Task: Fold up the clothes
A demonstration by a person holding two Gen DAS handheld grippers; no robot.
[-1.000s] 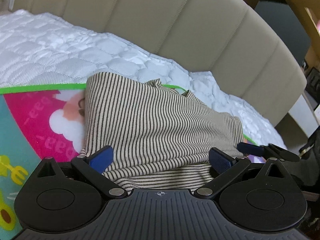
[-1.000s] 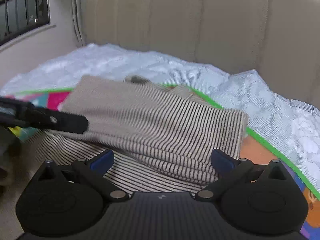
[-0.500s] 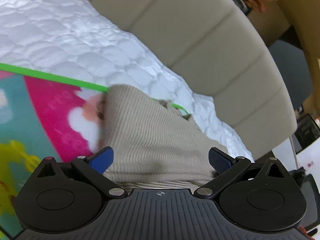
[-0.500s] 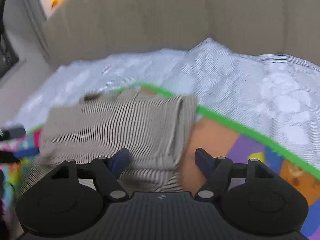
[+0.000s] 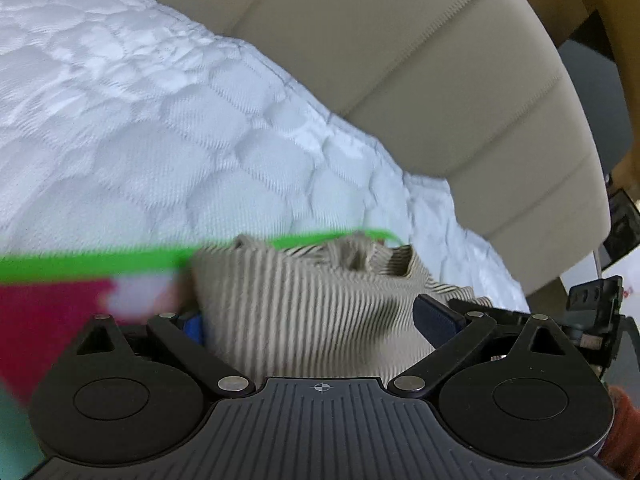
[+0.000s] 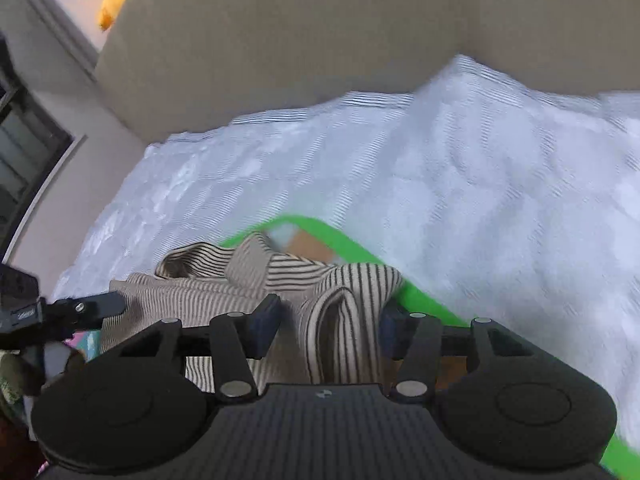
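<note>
A: Left two-finger gripper?
B: Spread wide round beige black-striped knit garment, not pinching. Left blue pad half hidden by cloth; stripes blurred.

A: Right two-finger gripper?
B: Partly closed, bunched fold betw. pads; real clamp or not, can't tell. Right pad mostly hidden behind fabric.

A: Garment where?
B: On green-edged colourful play mat, atop white quilted mattress cover, near beige padded headboard. Near edge cut off by gripper bodies.
</note>
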